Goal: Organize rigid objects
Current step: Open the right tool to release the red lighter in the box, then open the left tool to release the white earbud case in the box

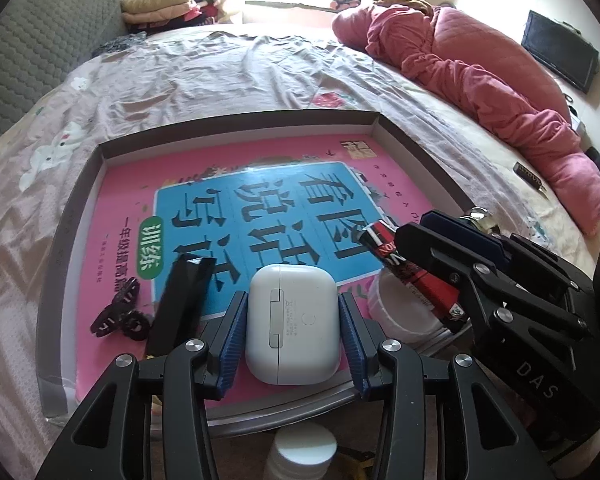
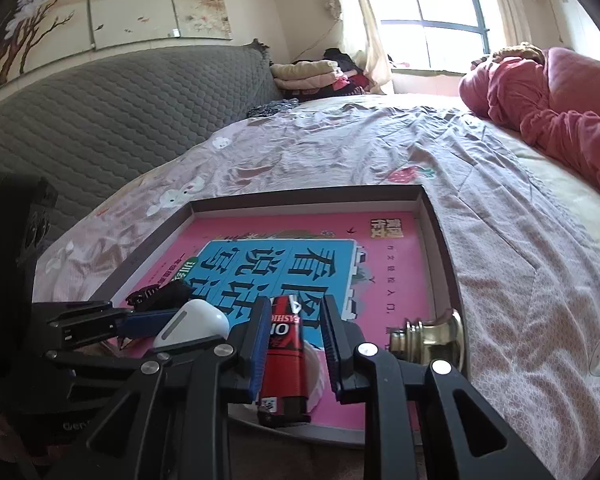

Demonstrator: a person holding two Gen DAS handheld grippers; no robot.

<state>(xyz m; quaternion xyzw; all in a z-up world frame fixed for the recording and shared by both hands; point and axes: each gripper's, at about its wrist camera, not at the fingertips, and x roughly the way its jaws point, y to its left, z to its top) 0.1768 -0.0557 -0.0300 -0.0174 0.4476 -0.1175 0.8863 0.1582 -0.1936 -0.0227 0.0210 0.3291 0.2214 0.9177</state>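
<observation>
Sunlit bedroom: one bed (image 1: 228,64) with a wrinkled pink sheet, one grey quilted headboard (image 2: 112,120), one rumpled pink duvet (image 1: 480,68) along the far side. On the bed sits one shallow grey tray (image 1: 80,208), and flat inside it one pink and blue book (image 1: 268,200). I count on that book: one white earbud case (image 1: 290,320), one black hair clip (image 1: 116,314), one long black box (image 1: 182,300), one white round lid (image 1: 396,308), one red and black tube (image 2: 286,360) and, at the tray's right edge, one brass knob (image 2: 432,338). My left tool (image 1: 292,328) has both blue pads set against the sides of the earbud case, gripping it low over the book. My right tool (image 2: 294,344) stands narrow, its pads either side of the tube with gaps showing, so not pressing it
</observation>
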